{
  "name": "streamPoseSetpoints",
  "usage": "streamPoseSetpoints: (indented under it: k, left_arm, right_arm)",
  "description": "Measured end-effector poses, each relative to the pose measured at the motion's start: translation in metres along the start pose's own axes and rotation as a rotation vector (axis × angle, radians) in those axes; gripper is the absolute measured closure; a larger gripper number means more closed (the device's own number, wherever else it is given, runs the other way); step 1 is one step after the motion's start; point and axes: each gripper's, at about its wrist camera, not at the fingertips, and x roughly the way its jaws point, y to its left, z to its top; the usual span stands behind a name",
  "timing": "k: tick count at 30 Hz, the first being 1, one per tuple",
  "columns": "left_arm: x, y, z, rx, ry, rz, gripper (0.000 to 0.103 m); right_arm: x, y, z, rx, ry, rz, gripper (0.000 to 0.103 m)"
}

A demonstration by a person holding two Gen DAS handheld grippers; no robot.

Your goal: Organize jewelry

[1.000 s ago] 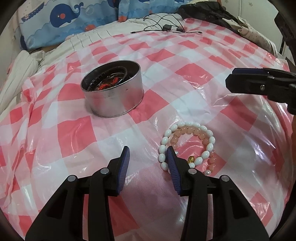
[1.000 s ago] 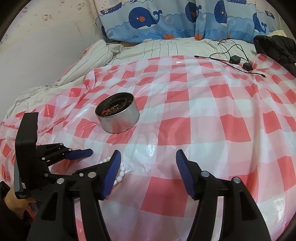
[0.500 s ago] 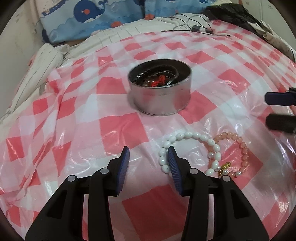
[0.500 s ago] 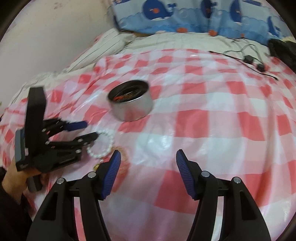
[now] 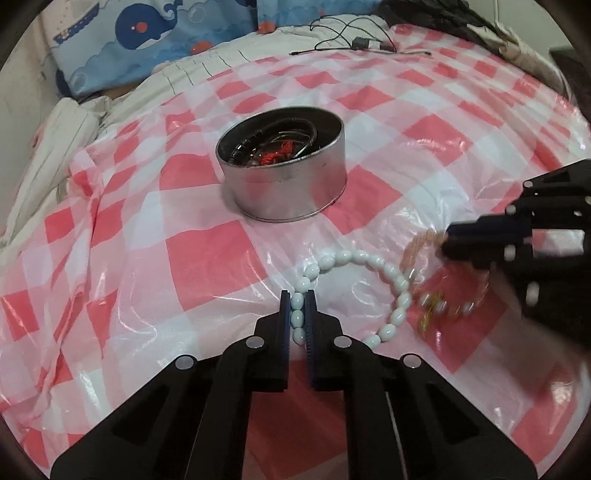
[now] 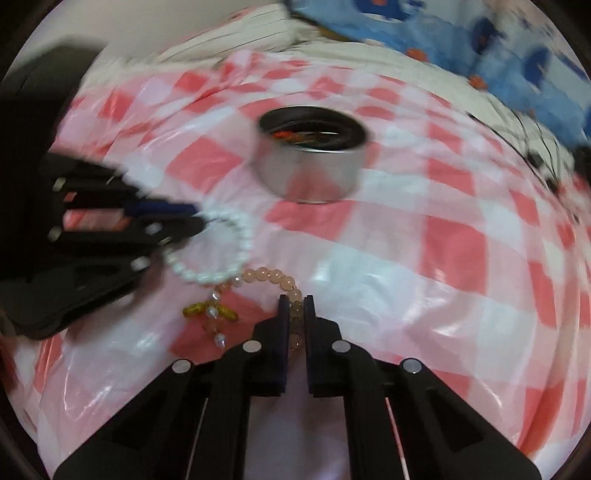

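Note:
A white bead bracelet (image 5: 354,255) lies on the red-checked cloth, partly overlapping a pink bead bracelet (image 6: 264,275) with a gold charm (image 6: 210,312). My left gripper (image 5: 297,295) has its jaws closing, and the pads press on a few white beads at the loop's left end. My right gripper (image 6: 295,299) is closing too, pads pinching the pink beads. Each gripper shows blurred in the other's view: the right gripper (image 5: 448,240) and the left gripper (image 6: 197,216). Beyond both bracelets stands a round metal tin (image 5: 284,173) holding dark and red jewelry.
The checked plastic cloth (image 5: 147,258) covers a soft bed and is wrinkled. A whale-print pillow (image 5: 147,33) lies at the back, with black cables (image 5: 354,40) and dark clothing (image 5: 443,14) at the far right. Striped bedding borders the cloth on the left.
Both grippers went from open to closed. The left clamped onto the white beads. The right came down and across to the pink bracelet and clamped on it.

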Motion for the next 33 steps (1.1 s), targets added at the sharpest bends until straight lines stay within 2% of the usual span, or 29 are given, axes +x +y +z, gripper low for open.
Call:
streamPoseSetpoints:
  k: [5, 12, 16, 20, 22, 23, 24, 31, 33]
  left_arm:
    - [-0.018, 0.016, 0.002, -0.065, -0.046, -0.053, 0.097]
    - [-0.017, 0.022, 0.002, -0.091, -0.043, -0.080, 0.097]
    - [-0.019, 0.023, 0.002, -0.094, -0.051, -0.078, 0.097]
    - [-0.010, 0.026, 0.001, -0.098, -0.016, -0.064, 0.096]
    - [-0.008, 0.024, 0.000, -0.089, -0.010, -0.048, 0.096]
    - [-0.007, 0.024, 0.000, -0.085, -0.006, -0.047, 0.096]
    - [-0.007, 0.022, 0.000, -0.078, -0.007, -0.039, 0.094]
    - [-0.005, 0.019, -0.001, -0.065, -0.012, -0.008, 0.078]
    - [-0.002, 0.016, -0.001, -0.055, -0.007, 0.000, 0.071]
  right_arm:
    - [-0.017, -0.023, 0.003, 0.119, -0.060, 0.087, 0.095]
    - [-0.025, -0.029, 0.006, 0.189, -0.098, 0.176, 0.095]
    - [-0.032, -0.031, 0.007, 0.199, -0.121, 0.180, 0.095]
    - [-0.026, -0.030, 0.005, 0.175, -0.088, 0.104, 0.094]
    - [-0.022, -0.032, 0.004, 0.175, -0.072, 0.076, 0.086]
    - [-0.021, -0.032, 0.003, 0.176, -0.071, 0.069, 0.067]
    - [-0.022, -0.032, 0.003, 0.172, -0.077, 0.061, 0.058]
    - [-0.011, -0.030, 0.001, 0.139, -0.043, -0.004, 0.057]
    - [-0.003, -0.028, -0.001, 0.122, -0.009, -0.026, 0.052]
